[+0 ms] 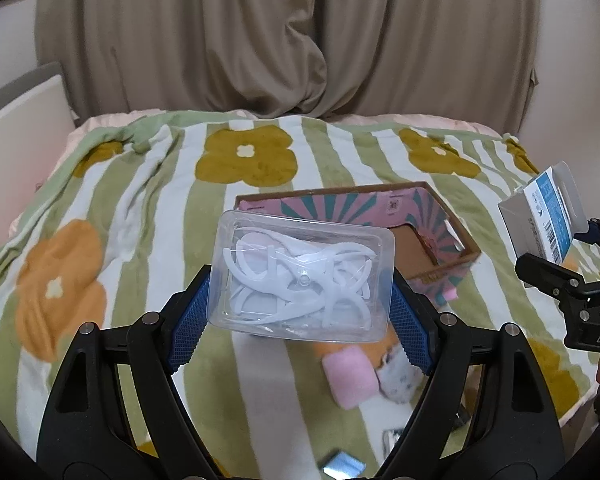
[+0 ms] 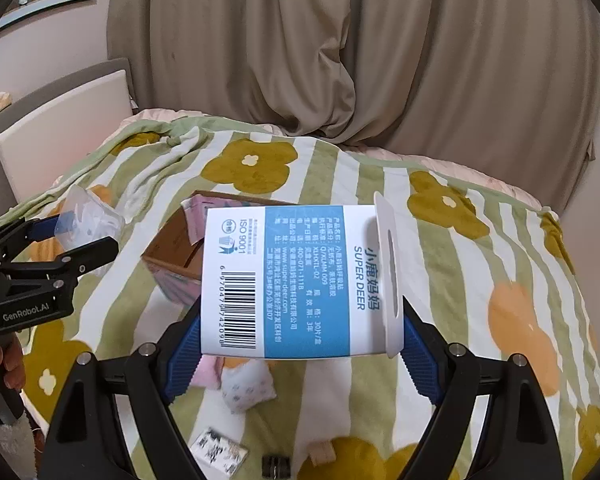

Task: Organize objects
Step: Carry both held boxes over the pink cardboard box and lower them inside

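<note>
Two sets of tongs are hovering over the bed, each carrying something. The left tongs (image 1: 300, 316) are clenching a clear plastic case (image 1: 302, 274) of white floss picks between their blue pads, holding it above the striped flower blanket (image 1: 140, 208). The right tongs (image 2: 300, 344) are gripping a blue-and-white carton (image 2: 296, 280) by its sides, barcode facing the camera.

Nearest on the blanket, a small patterned packet (image 2: 219, 453) and a dark little item (image 2: 276, 465) are lying by the near edge. Just beyond them, a pink roll (image 1: 350, 376) and a spotted white pouch (image 1: 396, 376) are sitting side by side, under both held items. Further off, the open cardboard box (image 1: 420, 236) with its pink-and-teal lining is waiting, seemingly bare inside.

I judge this as the carry step, both items heading for that box. The next move is calling for each to clear the near wall, then descend one at a time, since the two tongs would be crowding the opening. To the left and far side, the blanket is offering plenty of open room; beyond it, the curtain (image 1: 260, 40) is hanging.
</note>
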Motion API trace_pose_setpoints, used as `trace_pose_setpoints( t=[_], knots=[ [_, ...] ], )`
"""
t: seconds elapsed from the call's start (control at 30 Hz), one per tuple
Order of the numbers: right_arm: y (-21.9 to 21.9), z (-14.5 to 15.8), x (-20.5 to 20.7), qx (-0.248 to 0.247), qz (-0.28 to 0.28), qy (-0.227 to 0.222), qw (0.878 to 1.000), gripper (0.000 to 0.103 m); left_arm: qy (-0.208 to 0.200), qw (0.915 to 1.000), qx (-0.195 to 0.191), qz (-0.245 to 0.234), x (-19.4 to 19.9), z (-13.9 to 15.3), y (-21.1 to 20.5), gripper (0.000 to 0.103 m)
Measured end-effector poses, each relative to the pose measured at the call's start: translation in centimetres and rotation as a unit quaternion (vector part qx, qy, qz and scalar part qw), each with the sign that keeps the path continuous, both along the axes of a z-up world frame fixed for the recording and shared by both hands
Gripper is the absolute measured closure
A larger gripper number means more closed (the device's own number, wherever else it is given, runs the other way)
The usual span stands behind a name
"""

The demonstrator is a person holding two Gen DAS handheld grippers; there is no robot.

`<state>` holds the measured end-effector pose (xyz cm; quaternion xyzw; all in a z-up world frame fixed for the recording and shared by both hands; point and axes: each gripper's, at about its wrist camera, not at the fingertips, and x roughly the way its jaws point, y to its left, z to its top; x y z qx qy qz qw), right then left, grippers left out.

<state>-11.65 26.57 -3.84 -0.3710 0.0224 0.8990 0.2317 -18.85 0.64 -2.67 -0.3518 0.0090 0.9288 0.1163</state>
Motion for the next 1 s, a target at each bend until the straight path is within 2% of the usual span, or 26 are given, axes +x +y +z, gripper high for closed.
trace_pose_setpoints(
  t=[0.17, 0.27, 0.37, 0.5, 0.63, 1.0],
  knots=[
    [2.3, -0.8, -2.8, -0.033, 0.001, -0.015, 0.999, 0.019, -0.041, 0.9988, 0.025, -0.009, -4.4, -1.4, 0.1, 0.023],
    [4.1, -1.6, -4.6, -0.061, -0.001, -0.025, 0.998, 0.019, -0.054, 0.9984, 0.013, -0.006, -6.9, -2.3, 0.5, 0.023],
    [5.5, -2.2, -6.3, -0.068, -0.007, -0.041, 0.997, 0.019, -0.071, 0.9974, 0.012, -0.008, -9.3, -3.1, 0.6, 0.023],
    [7.3, -3.5, -8.5, -0.076, -0.018, -0.065, 0.995, 0.019, -0.103, 0.9944, 0.024, -0.003, -12.9, -4.5, 0.4, 0.023],
    [9.6, -5.1, -10.9, -0.110, -0.026, -0.088, 0.990, 0.019, -0.122, 0.9925, 0.002, 0.001, -15.8, -5.8, 0.9, 0.023],
    [13.1, -9.8, -15.7, -0.158, -0.042, -0.155, 0.974, 0.019, -0.207, 0.9783, -0.005, 0.005, -21.5, -10.8, 1.9, 0.023]
  ],
)
